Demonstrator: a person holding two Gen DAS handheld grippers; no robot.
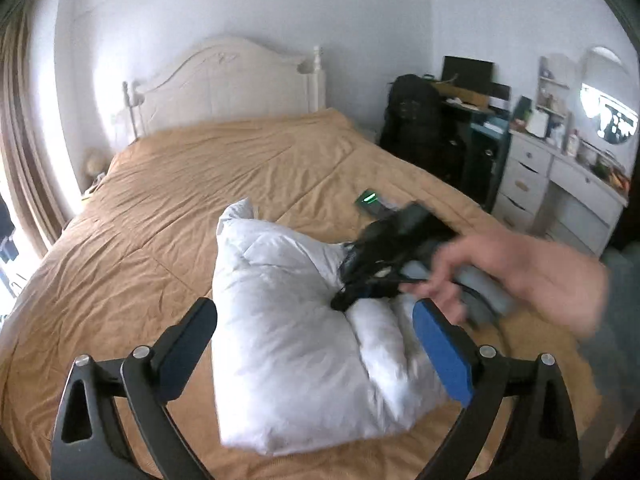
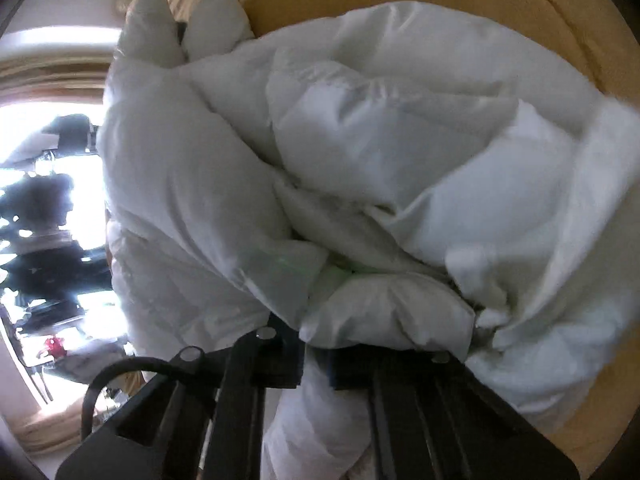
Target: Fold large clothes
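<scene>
On the tan-covered bed (image 1: 168, 184), the right tool (image 2: 316, 360) clamps the puffy white quilted jacket (image 1: 288, 340) while the left tool (image 1: 316, 344) hangs released above it.

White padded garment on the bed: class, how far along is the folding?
Done: the white padded garment lies bundled on the tan bedspread. In hand: the right gripper is shut on its fabric; the left gripper is open, apart from it. Left: flattening, neat folds.

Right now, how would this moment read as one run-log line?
stage: folding | item: white puffy garment bunched on tan bed cover | left hand-held gripper: open, empty | right hand-held gripper: shut on garment
</scene>
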